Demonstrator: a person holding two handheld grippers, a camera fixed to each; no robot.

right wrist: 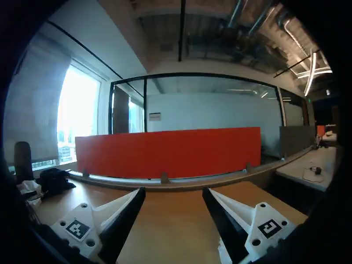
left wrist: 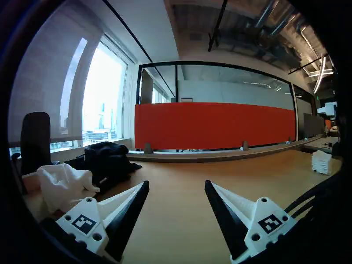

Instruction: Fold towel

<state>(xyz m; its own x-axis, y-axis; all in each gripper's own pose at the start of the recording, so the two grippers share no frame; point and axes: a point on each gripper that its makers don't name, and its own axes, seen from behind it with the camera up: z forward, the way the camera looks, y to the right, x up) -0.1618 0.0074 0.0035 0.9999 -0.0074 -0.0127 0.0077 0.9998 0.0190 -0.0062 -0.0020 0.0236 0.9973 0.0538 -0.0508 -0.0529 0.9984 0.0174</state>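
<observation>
A crumpled white towel point(left wrist: 64, 182) lies on the wooden table point(left wrist: 176, 207) at the left of the left gripper view, just beyond my left finger. My left gripper point(left wrist: 176, 182) is open above the bare tabletop, with nothing between its fingers. A folded white stack point(left wrist: 322, 162) sits at the far right edge of that table. In the right gripper view my right gripper point(right wrist: 173, 189) is open over bare wood point(right wrist: 174, 224), and a bit of white cloth point(right wrist: 30, 190) shows far left.
A black bundle of fabric point(left wrist: 108, 160) rests behind the crumpled towel, seen too as a black bundle point(right wrist: 53, 179) in the right gripper view. An orange partition point(left wrist: 215, 125) lines the table's far edge. A black chair point(left wrist: 35, 138) stands left; another desk point(right wrist: 312, 169) stands right.
</observation>
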